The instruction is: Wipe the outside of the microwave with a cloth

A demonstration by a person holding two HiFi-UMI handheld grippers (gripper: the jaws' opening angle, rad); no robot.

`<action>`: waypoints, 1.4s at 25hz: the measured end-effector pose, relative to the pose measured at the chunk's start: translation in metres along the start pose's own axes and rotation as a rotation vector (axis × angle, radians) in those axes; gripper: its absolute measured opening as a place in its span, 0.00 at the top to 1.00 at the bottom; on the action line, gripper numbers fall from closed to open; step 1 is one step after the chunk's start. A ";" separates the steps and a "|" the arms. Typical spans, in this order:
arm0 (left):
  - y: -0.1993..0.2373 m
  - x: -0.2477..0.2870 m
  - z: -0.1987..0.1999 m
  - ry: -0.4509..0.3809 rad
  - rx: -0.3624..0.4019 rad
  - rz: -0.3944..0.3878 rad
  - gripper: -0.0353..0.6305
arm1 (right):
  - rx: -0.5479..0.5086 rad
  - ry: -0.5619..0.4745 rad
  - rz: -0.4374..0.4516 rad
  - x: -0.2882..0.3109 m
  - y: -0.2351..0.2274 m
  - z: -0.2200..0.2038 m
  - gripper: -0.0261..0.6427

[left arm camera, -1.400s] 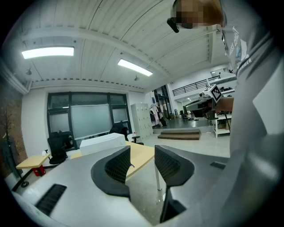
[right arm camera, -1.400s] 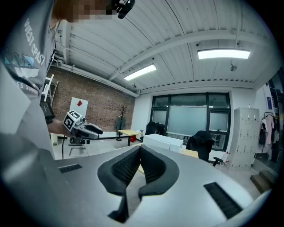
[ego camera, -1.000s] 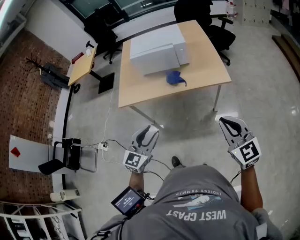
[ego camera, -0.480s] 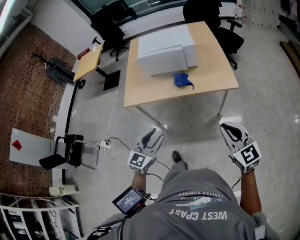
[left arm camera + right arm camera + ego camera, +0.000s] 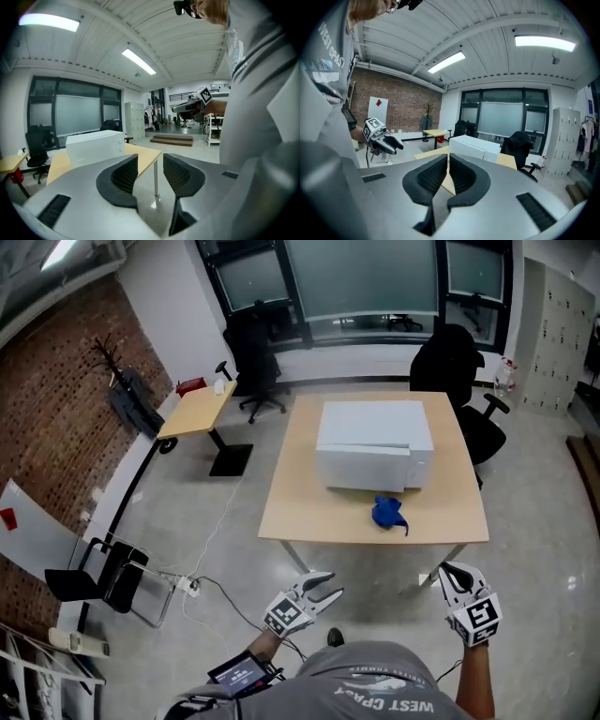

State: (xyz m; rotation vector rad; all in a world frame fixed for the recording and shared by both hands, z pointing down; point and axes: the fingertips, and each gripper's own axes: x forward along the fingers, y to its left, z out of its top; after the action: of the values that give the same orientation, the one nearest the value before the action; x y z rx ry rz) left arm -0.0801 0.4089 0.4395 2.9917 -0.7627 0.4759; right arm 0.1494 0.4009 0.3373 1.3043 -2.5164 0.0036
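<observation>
A white microwave (image 5: 375,456) stands on a wooden table (image 5: 300,512) in the middle of the room. A crumpled blue cloth (image 5: 387,513) lies on the table just in front of it. Both grippers hang well short of the table's near edge, over the floor. My left gripper (image 5: 330,585) stands open with nothing between its jaws, and in the left gripper view (image 5: 150,161) the microwave (image 5: 93,143) shows far off to the left. My right gripper (image 5: 450,571) is shut and empty; in the right gripper view (image 5: 448,159) the microwave (image 5: 476,147) lies straight ahead.
Black office chairs (image 5: 455,362) stand behind the table by the windows. A smaller desk (image 5: 197,409) is at the back left. A folding chair (image 5: 103,573) and a power strip with cables (image 5: 192,587) lie on the floor at the left. A brick wall runs along the left.
The head view has swung up, so the windows and back wall now show. Both grippers sit lower in the frame. The table with microwave and cloth has shifted toward the centre.
</observation>
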 end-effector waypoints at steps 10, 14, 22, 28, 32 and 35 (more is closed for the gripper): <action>0.148 0.015 0.006 -0.146 -0.142 0.038 0.68 | 0.026 0.079 0.033 0.144 0.013 0.015 0.93; 0.170 0.033 0.002 -0.130 -0.146 -0.002 0.68 | 0.050 0.148 0.031 0.172 -0.008 -0.004 0.92; 0.223 0.072 0.022 -0.143 -0.132 0.080 0.68 | 0.073 0.204 0.150 0.253 -0.059 -0.039 0.87; 0.238 0.102 0.013 -0.078 -0.122 0.146 0.68 | 0.075 0.351 0.278 0.344 -0.078 -0.124 0.76; 0.237 0.104 -0.008 -0.032 -0.169 0.167 0.68 | 0.059 0.538 0.296 0.402 -0.079 -0.216 0.76; 0.247 0.100 -0.019 -0.019 -0.206 0.186 0.68 | 0.042 0.660 0.273 0.432 -0.078 -0.271 0.76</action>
State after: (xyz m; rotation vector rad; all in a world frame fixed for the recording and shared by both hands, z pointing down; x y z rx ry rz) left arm -0.1185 0.1471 0.4726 2.7537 -1.0292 0.3492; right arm 0.0505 0.0487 0.7017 0.7822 -2.0912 0.4677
